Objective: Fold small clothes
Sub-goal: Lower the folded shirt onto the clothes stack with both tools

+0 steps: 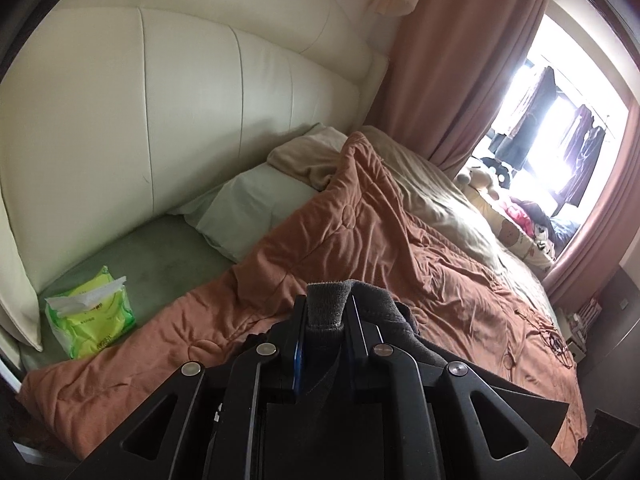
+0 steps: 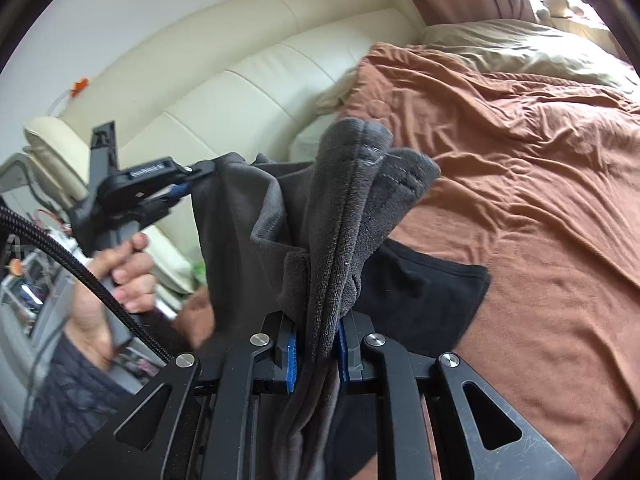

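A dark grey fleece garment hangs in the air between both grippers, above the bed. My left gripper is shut on one ribbed edge of the garment; it also shows in the right wrist view, held by a hand. My right gripper is shut on a bunched, thick edge of the same garment, which sticks up past the fingers. A black garment lies flat on the rust-orange quilt below.
A cream padded headboard runs along the far side. A green tissue pack lies on the green sheet near pillows. Pink curtains, a window and plush toys are at the far right. Cluttered shelves stand left.
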Demonstrator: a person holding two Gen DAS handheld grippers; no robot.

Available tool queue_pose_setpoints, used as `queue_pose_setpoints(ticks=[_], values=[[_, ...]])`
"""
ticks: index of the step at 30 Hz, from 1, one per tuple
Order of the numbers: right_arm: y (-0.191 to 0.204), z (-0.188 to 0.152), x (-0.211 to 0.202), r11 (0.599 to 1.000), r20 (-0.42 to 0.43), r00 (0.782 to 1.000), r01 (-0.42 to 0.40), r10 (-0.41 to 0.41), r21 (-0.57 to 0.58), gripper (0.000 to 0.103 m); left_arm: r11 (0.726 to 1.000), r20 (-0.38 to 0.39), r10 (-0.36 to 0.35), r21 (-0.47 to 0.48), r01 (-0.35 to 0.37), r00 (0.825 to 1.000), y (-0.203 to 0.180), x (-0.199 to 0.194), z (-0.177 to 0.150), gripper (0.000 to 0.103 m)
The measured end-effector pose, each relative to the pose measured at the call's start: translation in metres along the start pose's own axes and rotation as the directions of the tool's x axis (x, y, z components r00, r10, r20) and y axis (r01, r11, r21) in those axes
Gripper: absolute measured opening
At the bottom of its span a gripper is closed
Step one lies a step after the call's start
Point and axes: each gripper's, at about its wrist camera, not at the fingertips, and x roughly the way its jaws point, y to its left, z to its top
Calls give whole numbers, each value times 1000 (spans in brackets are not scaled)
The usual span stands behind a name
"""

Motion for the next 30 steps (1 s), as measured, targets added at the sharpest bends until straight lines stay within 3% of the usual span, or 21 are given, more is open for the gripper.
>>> queue_pose_setpoints(ticks=[1, 3, 5, 8, 11, 13, 17, 25, 28, 30], values=[[-5, 0, 13, 999, -22, 999, 36, -36, -12, 15, 1000, -10, 18, -12, -18, 1000, 2, 9, -1, 22], [-27, 0, 42, 997, -88, 995, 59, -54, 51, 21, 997, -35, 78, -19, -79, 996, 5, 25, -4, 50], [-53, -6, 62, 988, -137, 989, 75, -56, 137, 44, 992, -38, 125, -29, -126, 991, 11, 32, -9, 68], [-74, -18, 64, 974, -109, 993, 69, -46, 215, 59, 991, -56, 128, -26, -129, 990, 18, 35, -20, 70], [-81, -22, 63, 956, -144, 989, 72, -32, 283, 59, 988, -102, 151, 3, -152, 983, 23, 34, -36, 70], [-74, -22, 51, 952, -114, 994, 37, -2, 304, 59, 986, -118, 164, 16, -164, 979, 27, 28, -48, 70], [-51, -29, 35, 949, -104, 993, -28, 63, 313, 59, 987, -145, 163, 17, -162, 976, 40, 16, -72, 70], [9, -57, 6, 953, -152, 974, -123, 170, 277, 59, 973, -184, 226, -7, -231, 957, 69, -11, -100, 70], [29, -69, -2, 944, -139, 968, -164, 210, 286, 46, 971, -226, 220, -46, -236, 949, 83, -20, -113, 70], [36, -76, -2, 927, -145, 953, -213, 267, 309, 46, 964, -251, 239, -52, -259, 938, 91, -25, -121, 70]])
